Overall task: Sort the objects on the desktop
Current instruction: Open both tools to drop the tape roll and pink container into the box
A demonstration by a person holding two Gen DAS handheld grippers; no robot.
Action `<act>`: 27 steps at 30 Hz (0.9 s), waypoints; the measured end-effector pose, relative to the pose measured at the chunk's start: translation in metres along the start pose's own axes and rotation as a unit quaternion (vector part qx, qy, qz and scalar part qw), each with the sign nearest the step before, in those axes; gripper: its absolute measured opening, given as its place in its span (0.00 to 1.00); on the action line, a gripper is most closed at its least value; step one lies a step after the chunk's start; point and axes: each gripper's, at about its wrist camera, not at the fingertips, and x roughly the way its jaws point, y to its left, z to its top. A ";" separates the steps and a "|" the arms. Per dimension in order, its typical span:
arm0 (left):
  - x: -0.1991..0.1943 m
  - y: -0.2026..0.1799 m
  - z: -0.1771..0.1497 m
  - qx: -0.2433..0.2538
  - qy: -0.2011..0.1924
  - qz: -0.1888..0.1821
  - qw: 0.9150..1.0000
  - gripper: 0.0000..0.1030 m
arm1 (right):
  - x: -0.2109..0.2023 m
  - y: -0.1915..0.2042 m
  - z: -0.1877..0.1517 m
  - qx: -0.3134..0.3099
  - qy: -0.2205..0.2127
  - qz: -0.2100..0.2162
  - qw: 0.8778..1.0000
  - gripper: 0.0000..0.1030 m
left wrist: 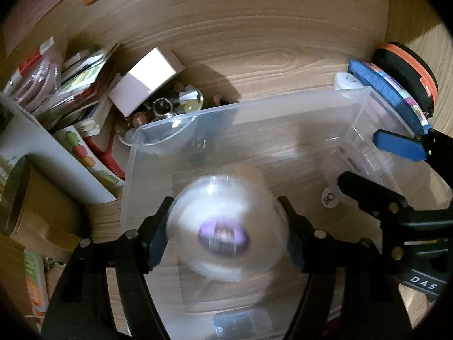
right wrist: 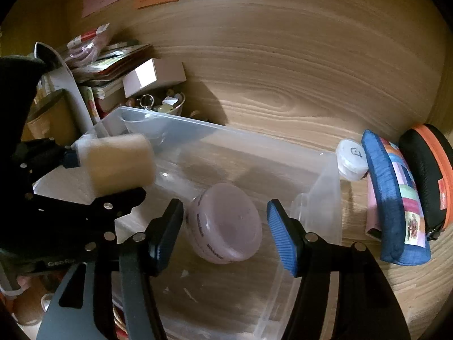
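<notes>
left gripper (left wrist: 226,235): clenched on a pale round jar (left wrist: 226,226); both pads press its sides, and it blurs in the left wrist view.
jar position: held above the open clear bin (left wrist: 136,170), over the bin floor, ahead of the fingertips.
right gripper (right wrist: 225,232): released, fingers spread wide with nothing between the pads.
pink tub (right wrist: 226,223): lies tilted on the bin floor, beyond and between the right fingers, apparently untouched by either pad.
step in hand: likely setting the jar into the bin beside the tub.
doing it well: lower until the jar is near the floor before letting go, choose a bare patch away from the tub, and keep clear of the right fingers.
outside the bin: blue pouch (right wrist: 396,198) and white lidded pot (right wrist: 352,160) sit right of the right fingers, still unsorted.
risk: a round jar may roll if dropped tilted.
</notes>
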 end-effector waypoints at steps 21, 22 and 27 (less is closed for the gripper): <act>-0.026 -0.003 -0.002 0.006 -0.040 0.003 0.999 0.90 | -0.036 -0.012 0.006 0.045 -0.055 0.069 0.995 0.79; -0.028 -0.002 -0.001 0.003 -0.040 0.002 0.999 0.90 | -0.038 -0.013 0.007 0.051 -0.057 0.071 0.995 0.79; -0.048 0.006 0.000 -0.002 -0.057 -0.004 0.998 0.91 | -0.055 -0.017 0.011 0.054 -0.074 0.048 0.995 0.79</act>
